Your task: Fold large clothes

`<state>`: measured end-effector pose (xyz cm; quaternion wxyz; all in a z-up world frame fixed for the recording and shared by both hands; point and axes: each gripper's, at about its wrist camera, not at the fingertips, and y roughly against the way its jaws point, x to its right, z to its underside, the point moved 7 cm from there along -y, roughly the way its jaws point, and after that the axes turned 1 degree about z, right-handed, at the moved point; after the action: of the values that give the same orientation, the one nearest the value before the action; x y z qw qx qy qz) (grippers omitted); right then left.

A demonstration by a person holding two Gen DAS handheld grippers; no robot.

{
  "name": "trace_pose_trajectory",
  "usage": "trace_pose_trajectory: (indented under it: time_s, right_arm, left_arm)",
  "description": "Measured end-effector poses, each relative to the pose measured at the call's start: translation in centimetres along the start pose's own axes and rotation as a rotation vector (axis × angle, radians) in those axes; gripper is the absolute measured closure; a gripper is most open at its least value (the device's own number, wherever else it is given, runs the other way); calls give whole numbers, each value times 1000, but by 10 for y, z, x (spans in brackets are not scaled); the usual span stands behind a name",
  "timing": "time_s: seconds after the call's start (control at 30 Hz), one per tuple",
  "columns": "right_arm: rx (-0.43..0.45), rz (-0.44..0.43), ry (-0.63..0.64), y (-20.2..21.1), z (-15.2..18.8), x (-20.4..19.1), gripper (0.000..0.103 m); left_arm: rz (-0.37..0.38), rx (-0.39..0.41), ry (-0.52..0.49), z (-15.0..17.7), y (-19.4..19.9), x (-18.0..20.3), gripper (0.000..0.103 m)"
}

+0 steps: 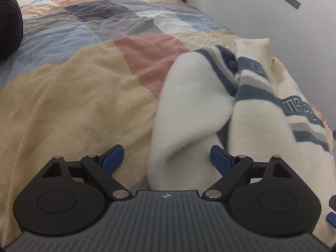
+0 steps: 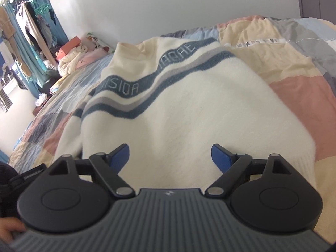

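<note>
A cream fleece sweater (image 2: pixel 189 109) with wavy blue and grey stripes and lettering lies spread on the patchwork bedspread (image 2: pixel 294 88). In the left wrist view the same sweater (image 1: pixel 258 113) lies bunched at the right, and a white folded sleeve (image 1: pixel 189 109) runs down between the blue pads. My left gripper (image 1: pixel 167 159) is open, its pads standing apart on either side of the sleeve without pressing it. My right gripper (image 2: pixel 170 157) is open over the sweater's lower body, with nothing clamped between its pads.
The bedspread (image 1: pixel 73 96) stretches to the left and far end. A white wall (image 1: pixel 273 10) runs along the bed's right side. A dark cushion (image 1: pixel 8 25) sits at the left. Pillows and clutter (image 2: pixel 71 58) lie at the far end, beside hanging clothes (image 2: pixel 27 25).
</note>
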<state>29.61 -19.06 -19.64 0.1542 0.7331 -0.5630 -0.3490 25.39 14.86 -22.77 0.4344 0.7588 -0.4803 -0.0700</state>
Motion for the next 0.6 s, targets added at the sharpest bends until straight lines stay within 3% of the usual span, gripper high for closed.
trace_pose_trajectory:
  time_s: [0.1,0.27,0.37,0.5,0.6]
  right_arm:
    - [-19,15,45,-7,5,-7,16]
    - [-41,57,91,-22,11,-12,16]
    - [-28,66,112,-27,10,-10,16]
    - [-12,52,67,-27,5,-3,16]
    - [0,48,84,-28,5,-8,16]
  left_arm:
    - [-7,25,-7,-5,-7,3,27]
    - [-37,36,-66,-20,-20,4,73]
    - [-72,49,-51,-38,-21,-8,91]
    - [-147,101,-60,-88,-16,-29,93]
    - [-130,77,10,-142,-18,-48,93]
